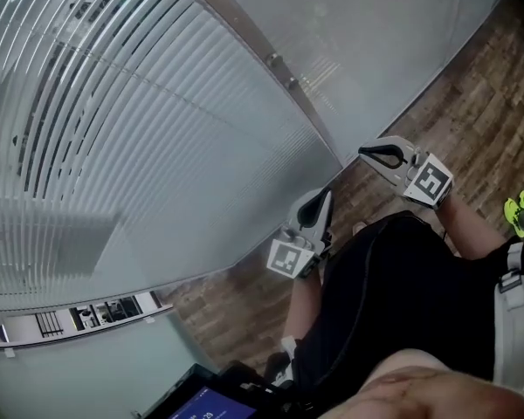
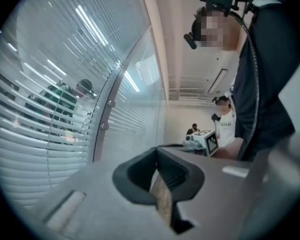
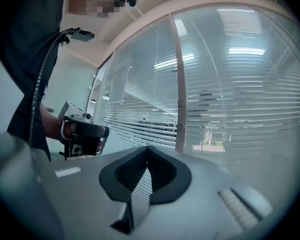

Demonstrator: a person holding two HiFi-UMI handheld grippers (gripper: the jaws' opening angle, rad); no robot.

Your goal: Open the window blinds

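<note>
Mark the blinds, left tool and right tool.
blinds (image 1: 113, 120): head view, on the slats.
left tool (image 1: 327, 194): head view, at its closed fingertips.
right tool (image 1: 363, 152): head view, at its closed fingertips.

Glass wall (image 1: 367, 51): smooth, glossy, w/ light glare. Behind it, window blinds (image 1: 113, 129): thin pale slats, satin sheen. Below the glass, floor (image 1: 472, 85): brown wood-look planks, matt. Facing the glass, left gripper (image 2: 156, 149) & right gripper (image 3: 147, 147): matt grey plastic, black ribbed pads (image 3: 165, 176).
</note>
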